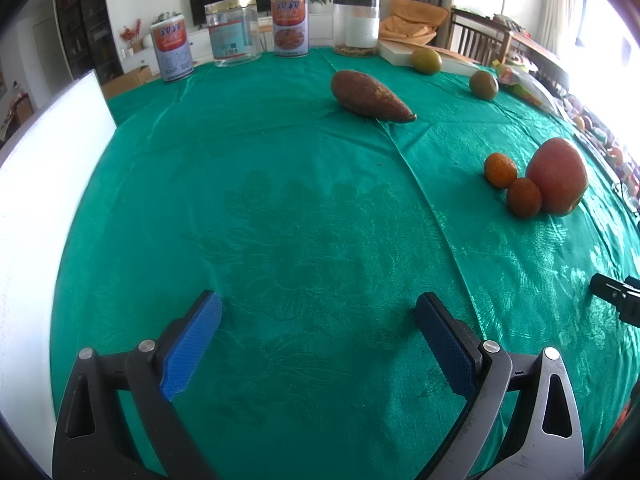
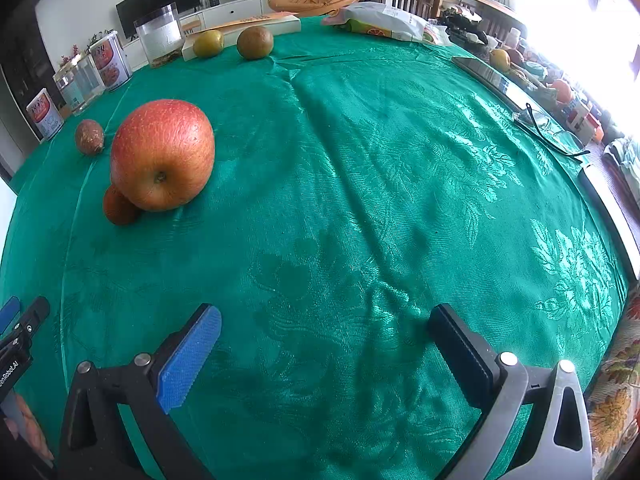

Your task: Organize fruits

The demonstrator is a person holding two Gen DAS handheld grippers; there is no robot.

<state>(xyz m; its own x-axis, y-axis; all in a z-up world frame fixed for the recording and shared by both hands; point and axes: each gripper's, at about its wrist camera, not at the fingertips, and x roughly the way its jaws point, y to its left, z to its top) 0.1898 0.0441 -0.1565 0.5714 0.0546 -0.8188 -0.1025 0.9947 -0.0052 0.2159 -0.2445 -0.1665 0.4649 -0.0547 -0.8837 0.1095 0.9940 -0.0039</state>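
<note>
Living room in the back, and a table (image 1: 280, 200) under a shiny green cloth. The big red apple (image 2: 162, 160) sits on the cloth with a small orange fruit (image 2: 118, 208) touching it, a second one (image 1: 500, 170) just beside. The brown pointed fruit (image 1: 370, 98) lies further back on its own, and two greenish round ones (image 2: 208, 43) (image 2: 255, 42) are near the far edge. Left gripper (image 1: 318, 312) and right gripper (image 2: 326, 324) both hover low with fingers spread wide, nothing between them.
</note>
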